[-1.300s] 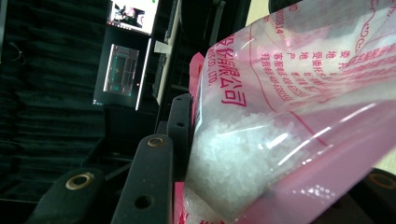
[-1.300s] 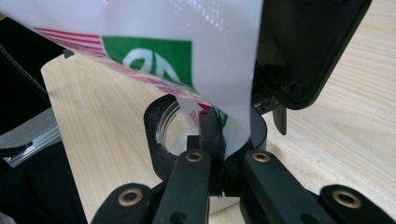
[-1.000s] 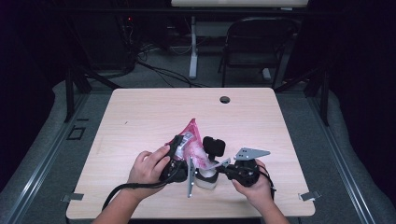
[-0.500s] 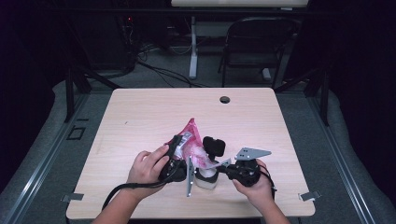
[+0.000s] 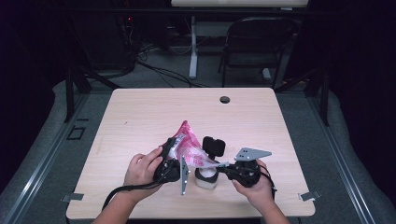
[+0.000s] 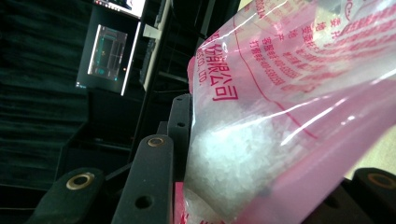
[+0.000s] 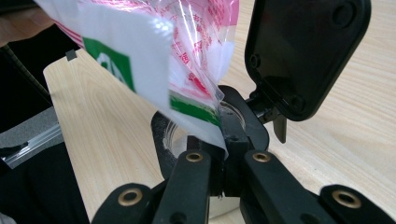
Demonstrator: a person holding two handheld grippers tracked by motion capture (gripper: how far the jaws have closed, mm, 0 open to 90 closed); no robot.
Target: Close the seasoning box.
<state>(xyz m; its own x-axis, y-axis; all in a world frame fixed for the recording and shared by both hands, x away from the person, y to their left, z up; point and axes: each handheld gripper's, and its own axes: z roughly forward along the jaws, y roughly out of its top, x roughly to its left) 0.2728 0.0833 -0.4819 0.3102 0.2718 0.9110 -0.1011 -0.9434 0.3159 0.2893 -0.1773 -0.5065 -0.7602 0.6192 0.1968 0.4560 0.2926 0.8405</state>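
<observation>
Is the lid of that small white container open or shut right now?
Open. The black flip lid stands up behind the white container, and the pink bag hangs tilted over its uncovered mouth.

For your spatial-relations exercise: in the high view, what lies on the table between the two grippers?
In the high view, the pink bag spans from the left gripper to the right gripper. Beneath it stands a white container with its black lid flipped up.

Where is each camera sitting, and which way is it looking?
High view: above the table, looking forward and down; both hands and forearms show.
Left gripper view: rides the left gripper, looking along its jaws at the pink bag.
Right gripper view: rides the right gripper, jaws pinching the bag's corner above the white container.
All three share the bag.
</observation>
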